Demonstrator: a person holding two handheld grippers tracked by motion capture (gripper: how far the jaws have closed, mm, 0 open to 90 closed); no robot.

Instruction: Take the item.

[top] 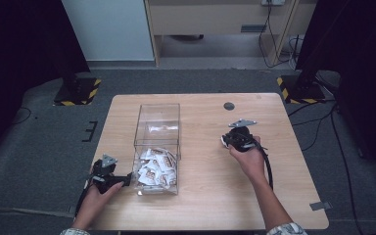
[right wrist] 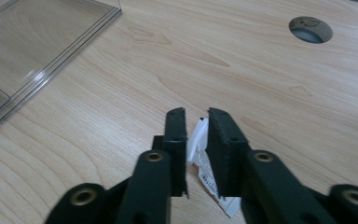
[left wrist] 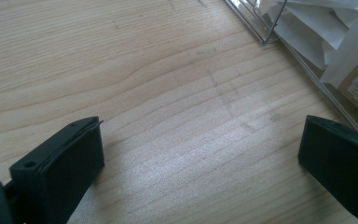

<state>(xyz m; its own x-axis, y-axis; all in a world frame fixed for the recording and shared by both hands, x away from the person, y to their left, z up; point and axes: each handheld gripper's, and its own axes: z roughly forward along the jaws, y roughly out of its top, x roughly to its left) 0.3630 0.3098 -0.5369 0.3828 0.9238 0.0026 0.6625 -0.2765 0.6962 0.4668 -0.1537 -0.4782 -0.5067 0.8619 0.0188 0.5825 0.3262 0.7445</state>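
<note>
While your right claw [right wrist: 196,122] is standing slightly parted around the white packet [right wrist: 198,142] on the table [right wrist: 270,93], lift straight up; your left claw [left wrist: 200,144] is waiting wide open, empty, beside the clear box [top: 157,128].

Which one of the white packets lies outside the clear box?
The single packet between the right gripper's jaws, on the bare table; the others are piled inside the clear box.
</note>
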